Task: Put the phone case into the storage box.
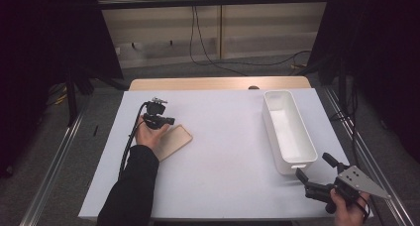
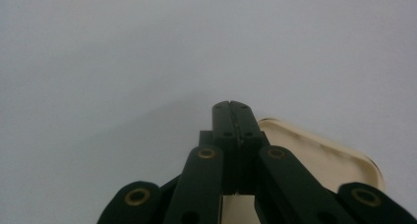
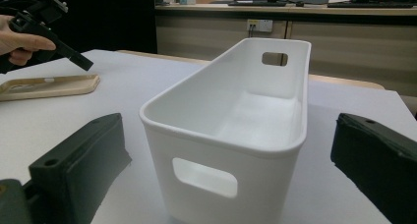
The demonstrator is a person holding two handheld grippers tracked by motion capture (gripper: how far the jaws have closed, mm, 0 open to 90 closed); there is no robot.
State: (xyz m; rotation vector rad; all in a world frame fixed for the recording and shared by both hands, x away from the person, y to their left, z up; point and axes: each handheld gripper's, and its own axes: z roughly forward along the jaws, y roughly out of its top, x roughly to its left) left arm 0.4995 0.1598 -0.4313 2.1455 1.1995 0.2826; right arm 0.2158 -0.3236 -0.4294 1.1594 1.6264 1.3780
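Observation:
A beige phone case [image 1: 174, 141] lies flat on the white table at the left. My left gripper [image 1: 170, 121] hovers just over the case's far end with its jaws shut together and nothing between them. In the left gripper view the shut tips [image 2: 230, 107] point at the table beside the case's rounded corner [image 2: 314, 157]. My right gripper [image 1: 315, 167] rests at the near right with its jaws wide open, aimed at the short end of a white bin [image 1: 289, 156]. In the right gripper view the empty bin [image 3: 231, 116] stands ahead of the spread fingers [image 3: 78, 160].
The white table sheet [image 1: 228, 151] spans the space between case and bin. In the right gripper view the left gripper [image 3: 74, 57] and phone case [image 3: 49, 86] appear far off at the left. A wooden table edge [image 1: 218, 83] runs along the back, with cables on the floor behind.

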